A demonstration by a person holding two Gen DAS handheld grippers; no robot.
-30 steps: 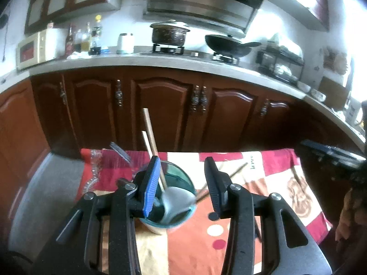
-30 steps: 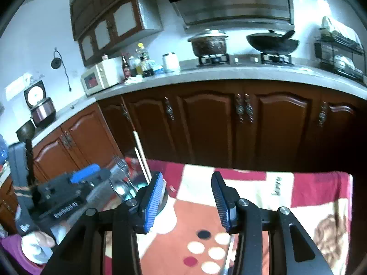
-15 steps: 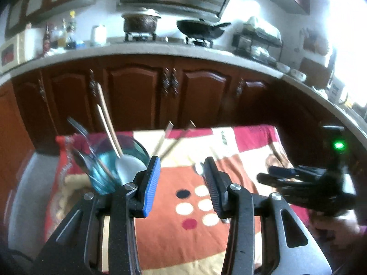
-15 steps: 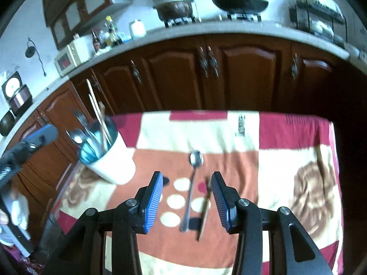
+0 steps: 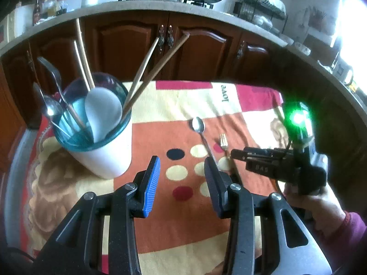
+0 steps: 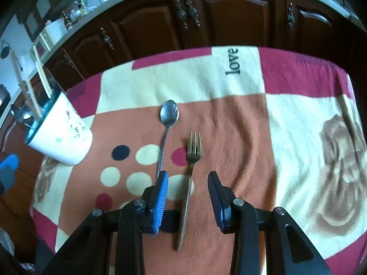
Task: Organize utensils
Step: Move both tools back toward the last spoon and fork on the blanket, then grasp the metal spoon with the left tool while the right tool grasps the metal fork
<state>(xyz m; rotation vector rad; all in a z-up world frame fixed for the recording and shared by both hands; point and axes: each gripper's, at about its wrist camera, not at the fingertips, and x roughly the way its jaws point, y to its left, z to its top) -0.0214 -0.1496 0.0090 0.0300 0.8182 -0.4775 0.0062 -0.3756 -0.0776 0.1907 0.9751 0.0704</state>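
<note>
**Fork lies between the right jaws, spoon just beside it**

The right hand-held gripper point(image 6: 187, 181) points steeply down at the bench point(image 6: 298, 119), which is covered by a patterned blanket in red, cream and orange. Its jaws have just been closing, yet they stand apart, with the fork point(image 6: 192, 160) lying flat on the cloth between them. The pads do not press on it; a gap shows on either side of the handle. The fork's tines point away from this hand-held gripper, and its handle runs back under the jaw gap. Just to the left of the fork lies the spoon point(image 6: 168, 116), bowl at the far end, its handle running down towards the left blue pad. Spoon and fork lie side by side, near each other but not touching.

Further left and beyond stands the white utensil holder point(image 6: 62, 135) with a blue rim.

The left hand-held gripper point(image 5: 181, 171) hangs above the blanket with its jaws wide and nothing between them. The utensil holder point(image 5: 107, 151) stands ahead and to its left, holding chopsticks point(image 5: 146, 68), a white ladle point(image 5: 103, 112) and metal spoons. The spoon point(image 5: 199, 126) lies ahead and slightly right, its handle reaching towards the right jaw. Right of that, the other hand-held gripper shows a green light, held in a hand point(image 5: 318, 208).
</note>
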